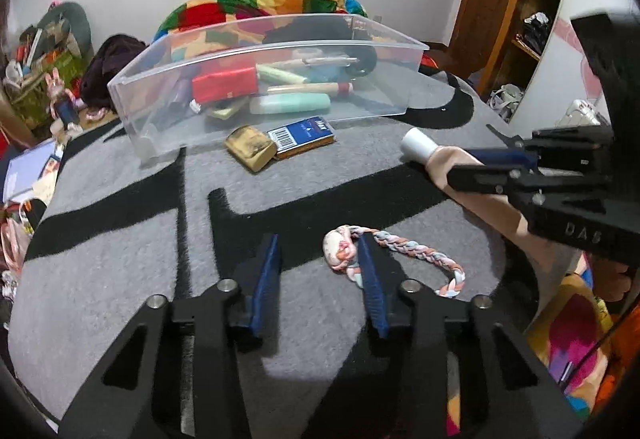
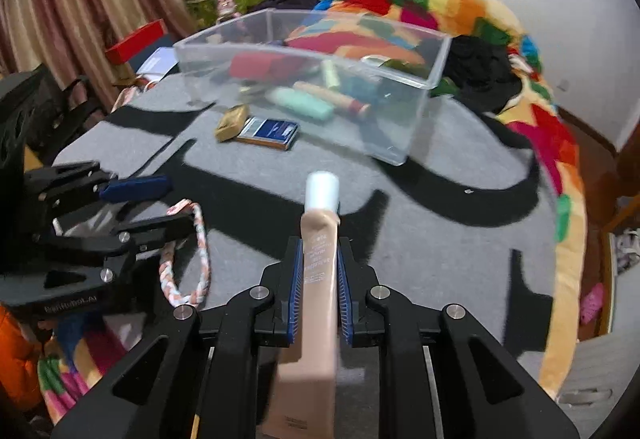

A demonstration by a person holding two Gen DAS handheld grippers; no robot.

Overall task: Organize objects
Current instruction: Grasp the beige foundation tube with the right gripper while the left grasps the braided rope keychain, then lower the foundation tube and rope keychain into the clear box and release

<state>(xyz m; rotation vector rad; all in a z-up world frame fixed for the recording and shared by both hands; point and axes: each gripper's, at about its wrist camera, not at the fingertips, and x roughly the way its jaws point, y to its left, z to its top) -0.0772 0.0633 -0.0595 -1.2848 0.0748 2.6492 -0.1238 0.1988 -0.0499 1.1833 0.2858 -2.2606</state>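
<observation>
My right gripper [image 2: 318, 251] is shut on a beige tube [image 2: 318, 259] with a white cap, held above the grey blanket; it shows at the right of the left wrist view [image 1: 444, 159]. My left gripper [image 1: 320, 251] is open low over the blanket, its right finger touching a braided pastel hair band [image 1: 416, 251] with a small doll charm. The band also shows in the right wrist view [image 2: 200, 239], beside the left gripper [image 2: 156, 205]. A clear plastic bin [image 1: 152, 111] at the back holds a red box, tubes and pens.
A gold pouch [image 1: 250, 147] and a blue box [image 1: 302, 135] lie in front of the bin on the grey-and-black blanket [image 1: 120, 239]. A multicoloured quilt [image 2: 552, 143] lies behind and to the right. Clutter sits at the far left, shelves at the right.
</observation>
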